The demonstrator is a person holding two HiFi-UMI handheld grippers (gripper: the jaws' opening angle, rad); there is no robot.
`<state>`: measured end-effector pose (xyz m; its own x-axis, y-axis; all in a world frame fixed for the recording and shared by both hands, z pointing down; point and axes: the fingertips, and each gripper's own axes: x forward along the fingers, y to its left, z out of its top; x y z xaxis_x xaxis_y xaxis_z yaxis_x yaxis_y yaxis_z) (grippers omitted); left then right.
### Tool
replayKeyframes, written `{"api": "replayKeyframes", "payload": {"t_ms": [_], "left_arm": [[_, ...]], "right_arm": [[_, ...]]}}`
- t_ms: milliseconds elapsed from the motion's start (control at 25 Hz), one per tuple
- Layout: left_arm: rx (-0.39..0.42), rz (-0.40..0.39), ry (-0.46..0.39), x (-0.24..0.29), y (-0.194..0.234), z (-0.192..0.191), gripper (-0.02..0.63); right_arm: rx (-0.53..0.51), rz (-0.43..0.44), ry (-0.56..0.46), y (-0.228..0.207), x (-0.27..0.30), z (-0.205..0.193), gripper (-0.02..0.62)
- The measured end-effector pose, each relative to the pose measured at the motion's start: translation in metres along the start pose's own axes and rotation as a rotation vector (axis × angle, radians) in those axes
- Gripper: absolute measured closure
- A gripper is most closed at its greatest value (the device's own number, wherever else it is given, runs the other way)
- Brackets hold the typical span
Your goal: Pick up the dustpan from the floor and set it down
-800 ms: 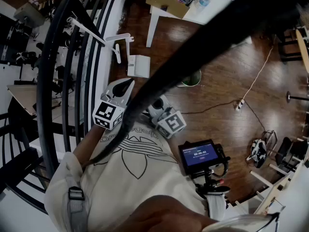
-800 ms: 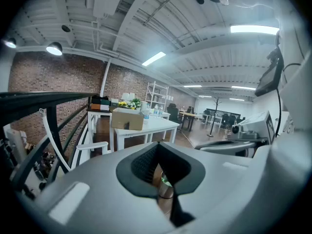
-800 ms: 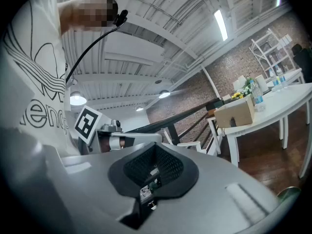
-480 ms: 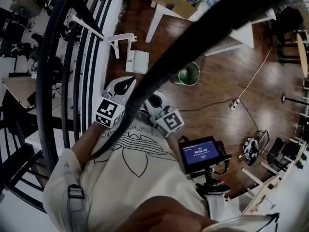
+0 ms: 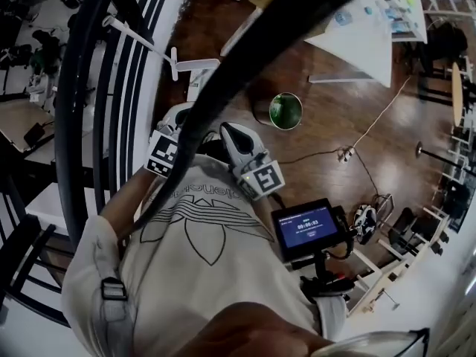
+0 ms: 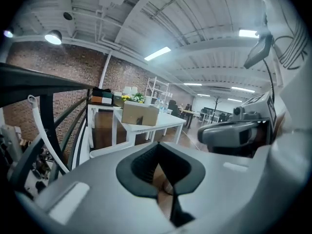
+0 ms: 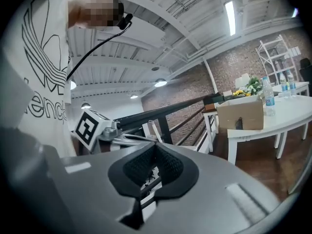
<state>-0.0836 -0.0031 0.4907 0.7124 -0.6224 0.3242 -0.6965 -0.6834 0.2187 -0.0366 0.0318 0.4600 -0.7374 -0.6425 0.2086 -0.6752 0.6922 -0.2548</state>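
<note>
Dustpan (image 5: 199, 66), seemingly the white long-handled piece on the floor (image 5: 335, 125) at the railing (image 5: 137, 58) edge, lies ahead of 2 closed, empty claws, left gripper (image 6: 161, 172) nearer than right gripper (image 7: 153, 172).

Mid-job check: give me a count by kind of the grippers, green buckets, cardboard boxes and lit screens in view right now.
grippers: 2 (left gripper, right gripper)
green bucket: 1
cardboard box: 1
lit screen: 1
Total: 5
</note>
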Motion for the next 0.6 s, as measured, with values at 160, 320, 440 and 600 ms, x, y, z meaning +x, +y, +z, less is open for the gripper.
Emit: {"api": "replayKeyframes", "payload": {"t_ms": [160, 320, 440, 600], "left_arm": [[0.047, 0.000, 0.052, 0.019, 0.030, -0.015, 0.584], [0.169, 0.052, 0.150, 0.059, 0.067, -0.066, 0.430], [0.198, 0.035, 0.254, 0.098, 0.093, -0.115, 0.280], [0.230, 0.040, 0.200, 0.145, 0.120, -0.126, 0.281]], "right_arm": [[0.022, 0.017, 0.024, 0.010, 0.005, -0.005, 0.594], [0.063, 0.005, 0.028, -0.003, 0.004, -0.009, 0.594], [0.109, -0.022, 0.057, -0.009, 0.003, -0.023, 0.594], [0.221, -0.083, 0.106, -0.018, -0.004, -0.051, 0.594]]}}
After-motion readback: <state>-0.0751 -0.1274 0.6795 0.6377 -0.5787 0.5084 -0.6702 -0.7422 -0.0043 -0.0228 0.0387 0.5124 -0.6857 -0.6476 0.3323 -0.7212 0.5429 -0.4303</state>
